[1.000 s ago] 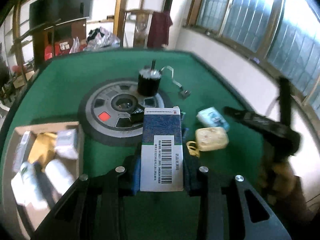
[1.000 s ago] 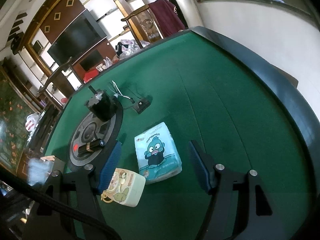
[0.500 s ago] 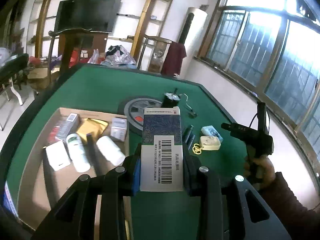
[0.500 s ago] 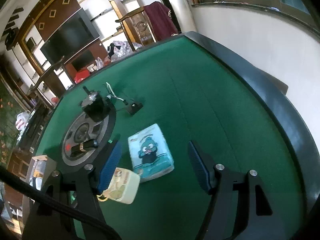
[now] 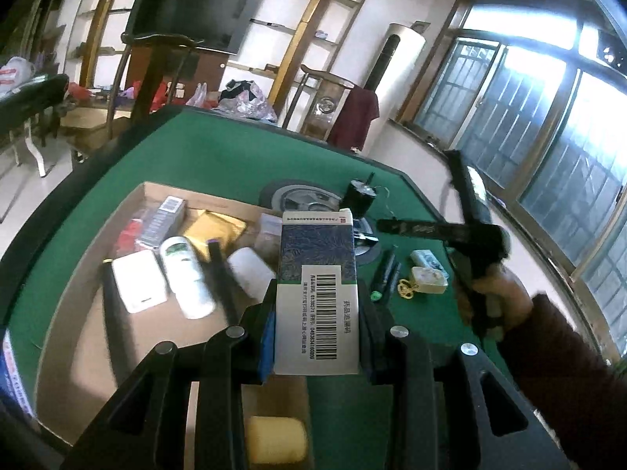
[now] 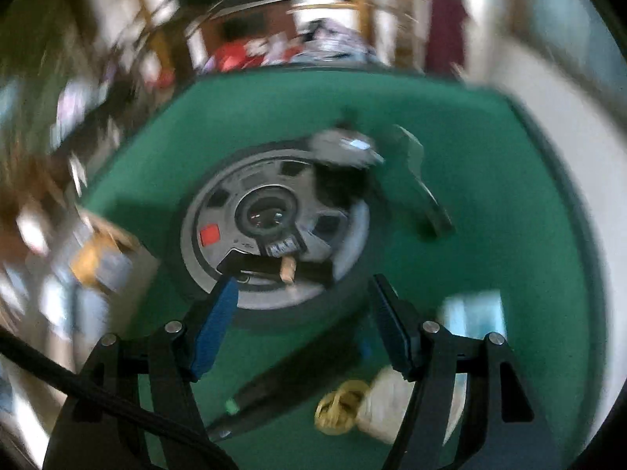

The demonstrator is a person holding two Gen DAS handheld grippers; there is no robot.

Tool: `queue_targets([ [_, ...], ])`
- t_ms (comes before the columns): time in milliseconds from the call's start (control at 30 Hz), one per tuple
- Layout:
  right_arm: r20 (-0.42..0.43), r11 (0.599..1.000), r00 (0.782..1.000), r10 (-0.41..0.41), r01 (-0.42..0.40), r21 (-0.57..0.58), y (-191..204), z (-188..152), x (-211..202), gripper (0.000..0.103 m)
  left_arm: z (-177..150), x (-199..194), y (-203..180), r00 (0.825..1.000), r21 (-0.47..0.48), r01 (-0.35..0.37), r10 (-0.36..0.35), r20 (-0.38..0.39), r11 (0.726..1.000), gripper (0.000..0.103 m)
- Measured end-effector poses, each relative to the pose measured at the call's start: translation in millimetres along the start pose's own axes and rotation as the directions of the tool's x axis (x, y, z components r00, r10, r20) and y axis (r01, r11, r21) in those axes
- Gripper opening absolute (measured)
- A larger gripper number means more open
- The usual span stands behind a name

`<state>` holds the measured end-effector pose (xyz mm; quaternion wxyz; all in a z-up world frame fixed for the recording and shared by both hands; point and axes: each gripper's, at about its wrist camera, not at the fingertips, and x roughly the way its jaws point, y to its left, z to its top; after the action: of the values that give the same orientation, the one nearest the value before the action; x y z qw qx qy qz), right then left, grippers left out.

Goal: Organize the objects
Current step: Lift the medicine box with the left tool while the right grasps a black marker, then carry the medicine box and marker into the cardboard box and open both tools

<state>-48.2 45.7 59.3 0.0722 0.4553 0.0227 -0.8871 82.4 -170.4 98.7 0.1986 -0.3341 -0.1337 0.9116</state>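
Left hand-held gripper (image 5: 316, 337) pinching an upright barcoded medicine box (image 5: 316, 297) above the near edge of the cardboard box (image 5: 70, 337) on the green table (image 5: 219, 164), right hand-held gripper (image 6: 303, 325) spread, empty, over the round centre panel (image 6: 274, 215), view blurred

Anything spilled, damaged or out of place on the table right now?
Nothing spilled or visibly damaged. A black motor sits partly on the table's round centre panel, and a yellow sponge lies apart at the cardboard box's near end. The right wrist view is motion-blurred.
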Motion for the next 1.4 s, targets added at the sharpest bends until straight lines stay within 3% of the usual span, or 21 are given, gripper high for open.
queue_targets([
  [67,-0.04,0.972,0.995,-0.088,0.077,-0.221,28,6,20,0.067,-1,-3,9,1.0,-0.008,-0.009,0.009,0.002,1.0,0.029],
  [133,-0.064,0.933,0.99,-0.124,0.095,-0.346,40,4,33,0.067,-1,-6,20,1.0,-0.021,-0.017,0.017,0.002,1.0,0.029],
  [267,-0.112,0.88,0.976,-0.184,0.113,-0.461,43,-1,57,0.066,0,-1,41,1.0,-0.054,-0.027,0.026,-0.012,0.998,0.029],
  [367,-0.162,0.927,0.981,-0.104,0.037,-0.374,27,8,63,0.056,2,5,51,0.999,-0.068,-0.035,0.033,-0.026,0.997,0.029],
  [433,-0.198,0.955,0.98,-0.03,-0.03,-0.294,16,14,67,0.039,3,7,56,0.999,-0.073,-0.039,0.036,-0.033,0.997,0.029],
  [467,-0.214,0.966,0.977,0.007,-0.062,-0.252,11,16,67,0.035,3,8,57,0.998,-0.076,-0.045,0.042,-0.036,0.996,0.029],
  [500,-0.224,0.971,0.974,0.031,-0.083,-0.223,7,16,67,0.028,3,9,59,0.998,-0.077,-0.048,0.045,-0.039,0.996,0.029],
  [633,-0.22,0.981,0.974,0.06,-0.099,-0.168,-2,11,64,0.015,2,8,63,0.997,-0.086,-0.068,0.064,-0.042,0.994,0.029],
  [933,-0.141,0.973,0.963,0.229,-0.224,0.054,-29,-19,30,0.015,-4,-1,69,0.992,-0.093,-0.115,0.11,-0.057,0.989,0.029],
  [1133,-0.075,0.917,0.917,0.393,-0.385,0.105,-6,-39,-19,0.015,-13,10,76,0.976,-0.114,-0.176,0.159,-0.146,0.978,0.029],
  [1400,-0.102,0.842,0.836,0.54,-0.538,0.051,94,-41,-36,0.015,-34,32,76,0.948,-0.118,-0.213,0.176,-0.265,0.97,0.029],
])
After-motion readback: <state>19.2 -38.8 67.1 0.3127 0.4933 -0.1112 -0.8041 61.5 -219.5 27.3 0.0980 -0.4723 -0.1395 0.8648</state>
